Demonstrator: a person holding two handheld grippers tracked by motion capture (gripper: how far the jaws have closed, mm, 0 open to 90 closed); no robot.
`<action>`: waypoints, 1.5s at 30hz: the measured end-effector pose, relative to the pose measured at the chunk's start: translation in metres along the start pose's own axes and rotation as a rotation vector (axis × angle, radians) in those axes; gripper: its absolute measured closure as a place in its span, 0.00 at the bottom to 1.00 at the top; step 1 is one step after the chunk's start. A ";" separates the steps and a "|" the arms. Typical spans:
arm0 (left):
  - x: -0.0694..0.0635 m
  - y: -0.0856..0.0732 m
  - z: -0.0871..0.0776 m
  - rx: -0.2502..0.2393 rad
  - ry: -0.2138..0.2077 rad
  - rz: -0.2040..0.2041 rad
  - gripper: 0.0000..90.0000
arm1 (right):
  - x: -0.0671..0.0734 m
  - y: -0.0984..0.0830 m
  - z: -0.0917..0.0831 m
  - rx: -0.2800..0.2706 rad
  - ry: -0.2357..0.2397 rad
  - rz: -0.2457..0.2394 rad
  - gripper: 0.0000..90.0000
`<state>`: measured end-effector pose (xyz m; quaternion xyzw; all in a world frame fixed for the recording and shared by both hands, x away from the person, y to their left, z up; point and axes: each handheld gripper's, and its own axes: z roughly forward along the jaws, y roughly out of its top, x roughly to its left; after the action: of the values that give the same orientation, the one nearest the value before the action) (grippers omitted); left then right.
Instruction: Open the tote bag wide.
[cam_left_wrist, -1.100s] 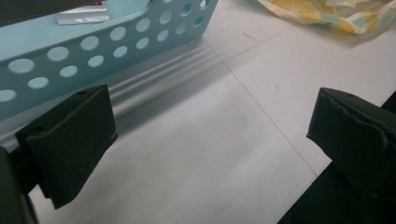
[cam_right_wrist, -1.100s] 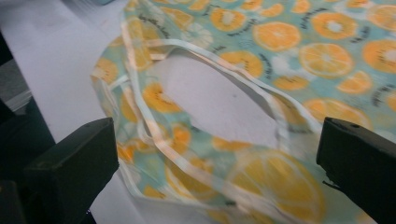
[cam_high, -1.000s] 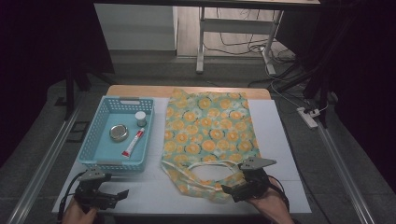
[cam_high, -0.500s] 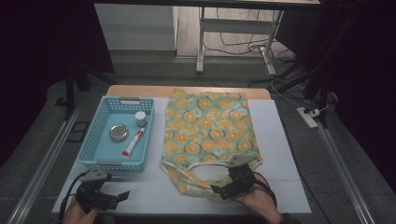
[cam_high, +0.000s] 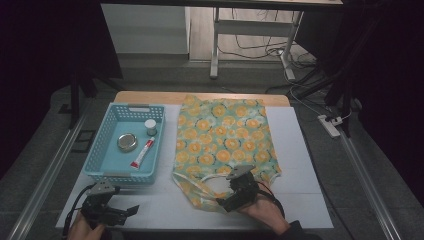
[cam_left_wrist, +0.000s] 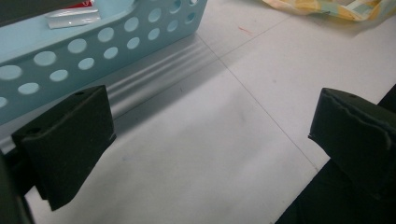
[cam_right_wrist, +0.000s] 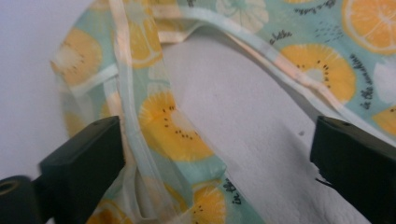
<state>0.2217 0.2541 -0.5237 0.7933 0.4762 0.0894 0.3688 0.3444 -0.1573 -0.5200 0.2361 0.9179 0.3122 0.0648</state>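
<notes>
Bag: one fruit-print cloth bag (cam_high: 224, 142) lies flat on the white sheet, its closed end toward the far edge and its handles (cam_high: 200, 182) crumpled toward the person. Orange and kiwi slices show on the cloth in the right gripper view.
Right gripper: the right gripper (cam_high: 226, 202) sits low over the bag's near end. Its jaws stand wide and have just been closing a little. The near handle strap (cam_right_wrist: 140, 140) lies between them, just beside the left jaw, and the pads do not press on it. Whether a jaw touches the cloth I cannot tell.
Left gripper: the left gripper (cam_high: 131, 211) hangs over bare sheet near the basket's front wall, well apart from the bag. Its jaws are spread and hold nothing.
Basket: one pale blue basket (cam_high: 107, 145) with holes in its walls, just left of the bag. It holds three things: one round tin (cam_high: 127, 142), one small white-capped jar (cam_high: 150, 127) and one tube (cam_high: 141, 153).
Table: a white sheet (cam_high: 300, 150) covers the table, and a strip of wood (cam_high: 150, 97) shows along the far edge.
Room: dim, grey floor, metal rails on both sides, a white desk frame (cam_high: 215, 45) with cables beyond, and a power strip (cam_high: 330, 125) on the floor to the right.
</notes>
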 end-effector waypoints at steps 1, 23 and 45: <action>0.000 0.000 0.000 0.000 0.001 0.001 0.00 | 0.000 -0.001 0.001 0.003 0.002 -0.003 0.09; -0.002 0.001 0.001 0.014 0.006 0.017 0.00 | -0.005 -0.001 -0.013 0.012 0.089 -0.057 1.00; -0.001 0.001 0.001 0.011 0.005 0.010 0.00 | -0.041 0.035 -0.034 -0.103 0.065 -0.002 1.00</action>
<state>0.2222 0.2529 -0.5238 0.7973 0.4737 0.0907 0.3628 0.3856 -0.1705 -0.4731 0.2212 0.9025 0.3666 0.0472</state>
